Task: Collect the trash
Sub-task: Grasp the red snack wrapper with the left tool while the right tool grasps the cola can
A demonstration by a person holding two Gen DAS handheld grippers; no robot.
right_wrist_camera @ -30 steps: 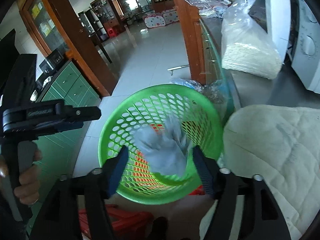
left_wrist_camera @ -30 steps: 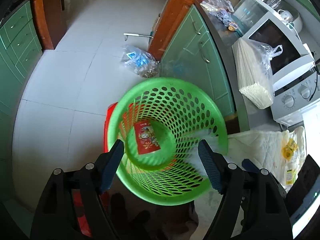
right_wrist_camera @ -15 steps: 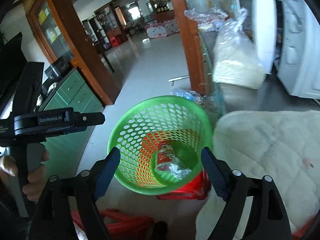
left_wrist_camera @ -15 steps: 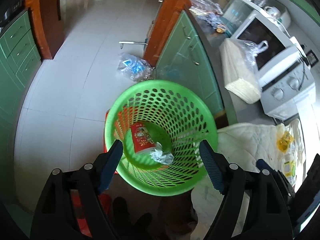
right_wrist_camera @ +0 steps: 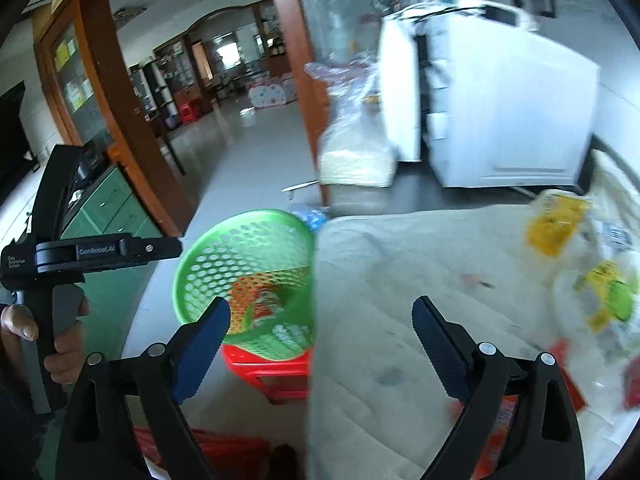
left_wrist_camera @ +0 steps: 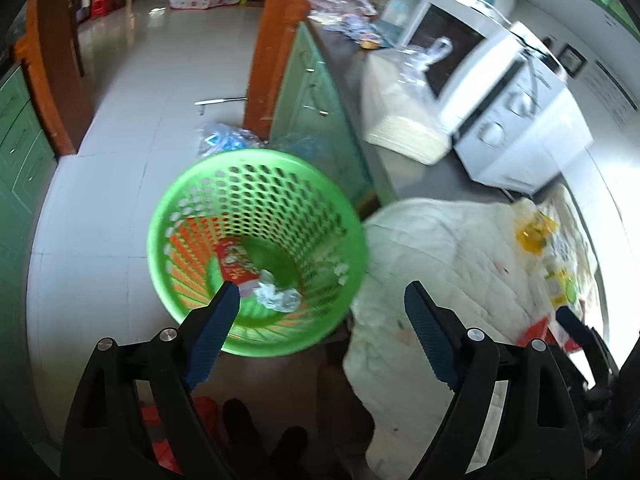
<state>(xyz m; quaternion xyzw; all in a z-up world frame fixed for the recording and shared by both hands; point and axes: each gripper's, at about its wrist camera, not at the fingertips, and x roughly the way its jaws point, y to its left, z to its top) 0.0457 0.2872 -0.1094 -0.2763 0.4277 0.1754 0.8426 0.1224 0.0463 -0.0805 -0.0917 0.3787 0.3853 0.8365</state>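
Note:
A green perforated basket (left_wrist_camera: 256,184) (right_wrist_camera: 212,264) stands on a red stool (right_wrist_camera: 272,376) beside the cloth-covered table. Inside it lie a red packet (left_wrist_camera: 236,264) and a crumpled white wrapper (left_wrist_camera: 278,296). My left gripper (left_wrist_camera: 322,304) hovers above the basket's near rim and the cloth edge, its jaws opening with nothing between them. My right gripper (right_wrist_camera: 322,320) hangs over the cream quilted cloth (right_wrist_camera: 420,280), jaws opening and empty. Yellow wrappers (right_wrist_camera: 556,224) (left_wrist_camera: 534,232) and a green-yellow packet (right_wrist_camera: 608,292) lie on the cloth at right.
A white microwave (left_wrist_camera: 516,128) and a bag of noodles (left_wrist_camera: 400,120) sit on the counter behind. A plastic bag (left_wrist_camera: 228,140) lies on the tiled floor by green cabinets (left_wrist_camera: 316,120). A person's hand (right_wrist_camera: 60,344) holds the left gripper's handle.
The white wrapper left my right gripper and now lies in the basket. Both grippers have pulled up and away toward the table, and their jaws stand wider.

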